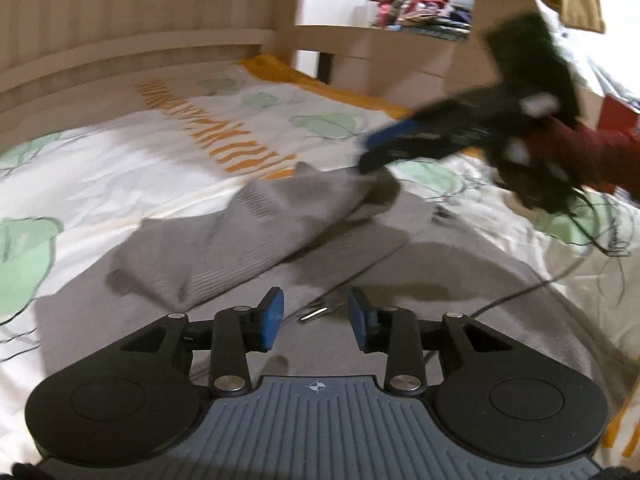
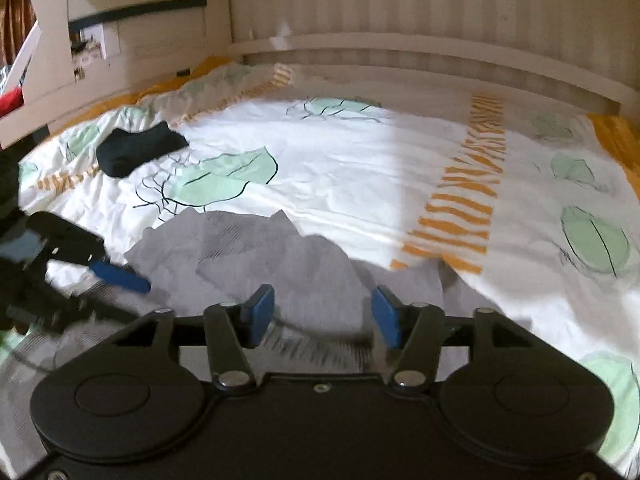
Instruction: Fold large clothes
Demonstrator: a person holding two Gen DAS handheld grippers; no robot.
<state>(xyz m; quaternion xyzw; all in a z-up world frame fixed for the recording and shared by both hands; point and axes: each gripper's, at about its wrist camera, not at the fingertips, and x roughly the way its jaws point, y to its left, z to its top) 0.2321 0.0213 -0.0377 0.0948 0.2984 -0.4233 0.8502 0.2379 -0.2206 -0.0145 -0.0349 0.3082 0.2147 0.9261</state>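
Grey garment [image 1: 224, 240] lies rumpled on the bed [image 1: 100, 168], spread from centre to 6 o'clock in both wrist views, one ribbed sleeve or flap folded over toward 10 o'clock in the left view. Left gripper [image 1: 316, 320] hovers low over the grey cloth, blue fingers [image 1: 272, 318] apart, nothing between them, pads not pressing fabric. A small metal zipper pull [image 1: 314, 314] sits in the gap just ahead. Right gripper [image 2: 324, 316] also has its fingers apart, over bunched grey fabric [image 2: 248, 248], nothing clamped; cloth below is blurred. In the left view the right gripper [image 1: 372, 152] comes in from 2 o'clock, tips at the garment's far edge; contact unclear, blurred. Red sleeve [image 1: 576, 152] behind it. A thin dark cable [image 1: 520, 288] trails across the garment at 3 o'clock. Dark folded cloth [image 2: 136, 152] lies on the bedcover at 10 o'clock in the right view, well apart from the garment. Bedcover is white with green leaves and orange stripes [image 2: 468, 184]; open room across 12 to 3 o'clock in the right view. Headboard panel [image 2: 400, 8] bounds the bed at 12 o'clock, shelf unit [image 2: 120, 32] at 11 o'clock. Cluttered shelf opening [image 1: 400, 0] at 1 o'clock in the left view.
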